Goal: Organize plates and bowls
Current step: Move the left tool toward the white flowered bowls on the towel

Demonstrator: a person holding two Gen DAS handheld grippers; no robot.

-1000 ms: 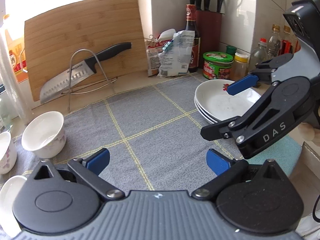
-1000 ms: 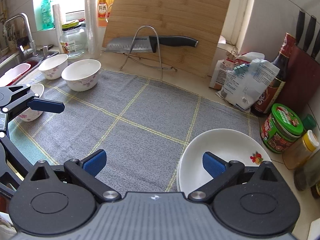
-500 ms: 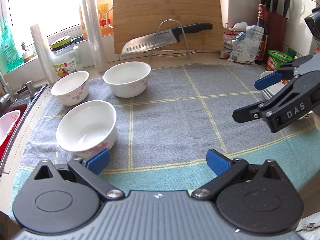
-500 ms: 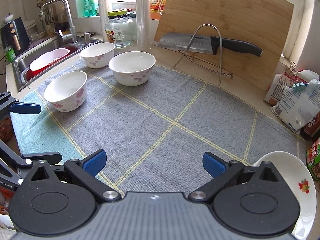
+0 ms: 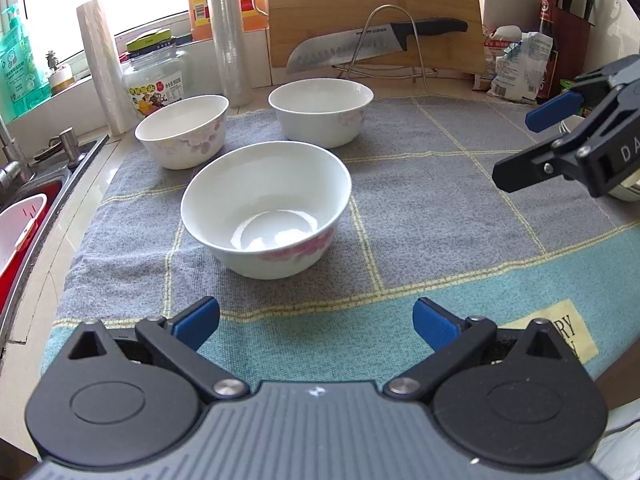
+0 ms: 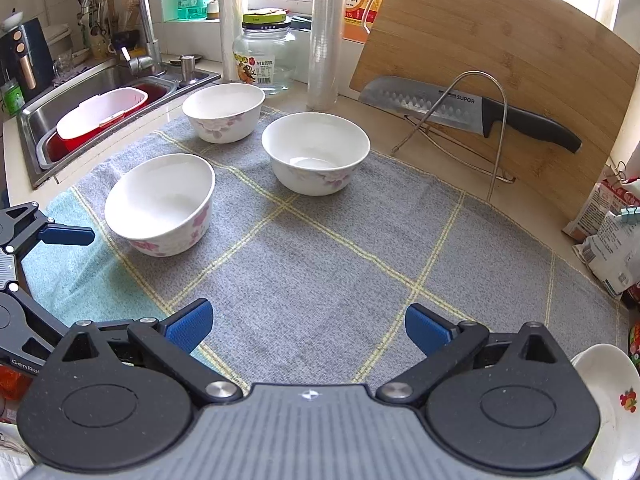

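Observation:
Three white floral bowls stand apart on the grey checked mat. The nearest bowl lies just ahead of my left gripper, which is open and empty. Two more bowls stand behind it. In the right wrist view the same bowls show at left, back left and centre. My right gripper is open and empty over the mat. A stack of white plates sits at the lower right, mostly hidden by the gripper body.
A sink with a red tub lies left of the mat. A knife on a wire stand leans at a bamboo cutting board at the back. A jar, film rolls, bottles and bags line the wall.
Both grippers have swung left, away from the plate stack. The three bowls have come to the centre of both views. The left gripper now faces the nearest bowl. Both stay open.

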